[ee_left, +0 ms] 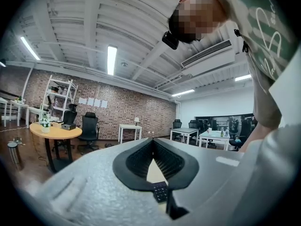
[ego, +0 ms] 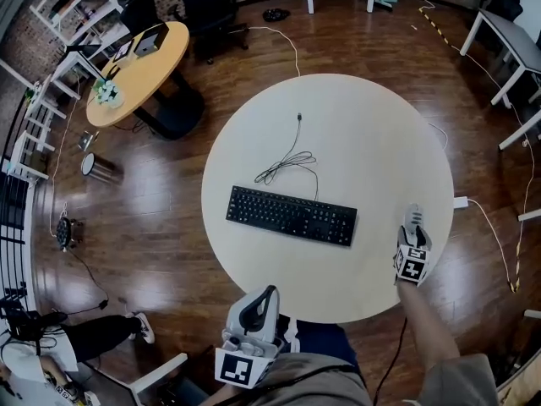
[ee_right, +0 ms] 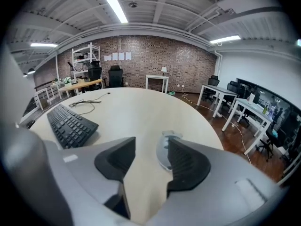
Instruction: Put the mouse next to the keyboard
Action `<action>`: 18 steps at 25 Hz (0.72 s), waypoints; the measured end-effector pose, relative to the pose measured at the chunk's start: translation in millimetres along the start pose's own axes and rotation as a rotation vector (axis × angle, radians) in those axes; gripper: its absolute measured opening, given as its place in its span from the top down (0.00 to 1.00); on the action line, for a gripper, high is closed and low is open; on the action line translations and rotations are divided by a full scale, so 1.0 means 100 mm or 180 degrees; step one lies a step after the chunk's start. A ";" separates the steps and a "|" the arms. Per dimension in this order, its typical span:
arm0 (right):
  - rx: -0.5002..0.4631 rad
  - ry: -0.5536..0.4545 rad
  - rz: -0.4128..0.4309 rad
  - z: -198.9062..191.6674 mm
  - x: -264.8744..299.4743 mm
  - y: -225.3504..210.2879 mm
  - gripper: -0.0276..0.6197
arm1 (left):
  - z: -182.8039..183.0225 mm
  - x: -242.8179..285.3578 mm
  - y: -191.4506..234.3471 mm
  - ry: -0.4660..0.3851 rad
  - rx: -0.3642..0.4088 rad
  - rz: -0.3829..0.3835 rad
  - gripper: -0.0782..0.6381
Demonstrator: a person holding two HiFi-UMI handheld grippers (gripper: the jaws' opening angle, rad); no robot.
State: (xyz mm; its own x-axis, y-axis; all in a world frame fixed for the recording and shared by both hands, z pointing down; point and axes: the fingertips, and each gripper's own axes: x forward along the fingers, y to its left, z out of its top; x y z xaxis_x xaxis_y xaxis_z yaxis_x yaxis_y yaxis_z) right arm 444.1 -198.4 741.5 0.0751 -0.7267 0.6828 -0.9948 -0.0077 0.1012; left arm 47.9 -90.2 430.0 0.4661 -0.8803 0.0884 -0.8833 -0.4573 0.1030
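Observation:
A black keyboard (ego: 292, 216) lies in the middle of the round pale table (ego: 363, 125), its cable (ego: 287, 163) looped behind it. The grey mouse (ee_right: 163, 155) rests on the table near the right edge, well to the right of the keyboard (ee_right: 70, 124). My right gripper (ego: 413, 220) hovers over it, hiding most of it in the head view. In the right gripper view that gripper (ee_right: 149, 147) is open with only bare table between the jaws; the mouse peeks from behind the right jaw. My left gripper (ego: 269, 293) (ee_left: 153, 142) is held by the person's body at the near edge, its tips together on nothing.
A round wooden table (ego: 139, 66) with a small box and flowers stands at the back left, with black office chairs (ego: 203, 2) near it. White tables (ego: 511, 32) stand at the right. Cables trail across the wood floor. The table edge runs just right of the mouse.

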 end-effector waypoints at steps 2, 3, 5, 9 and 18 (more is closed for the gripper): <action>-0.0120 -0.0095 0.0071 0.11 -0.17 0.20 0.79 | -0.02 -0.03 0.04 -0.0018 -0.0020 -0.0023 0.89; -0.0171 -0.0146 0.0108 0.18 -0.25 0.31 0.94 | -0.02 -0.05 0.06 -0.0046 -0.0039 -0.0032 0.89; -0.0183 -0.0229 0.0209 0.28 -0.42 0.53 0.95 | 0.01 -0.08 0.11 -0.0138 -0.0073 -0.0041 0.89; -0.0142 -0.0410 0.0403 0.47 -0.81 1.05 0.95 | 0.04 -0.26 0.29 -0.0152 -0.0104 0.0015 0.89; -0.0384 -0.0800 0.0596 0.83 -1.86 2.26 0.95 | 0.26 -0.72 0.80 -0.0436 -0.0170 0.0019 0.89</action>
State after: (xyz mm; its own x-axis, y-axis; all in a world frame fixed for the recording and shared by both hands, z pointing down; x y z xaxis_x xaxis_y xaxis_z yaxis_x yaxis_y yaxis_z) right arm 199.9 -122.1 577.8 -0.1423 -0.8547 0.4992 -0.9734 0.2123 0.0860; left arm -57.4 -66.0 406.4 0.4463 -0.8937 -0.0463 -0.8805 -0.4478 0.1558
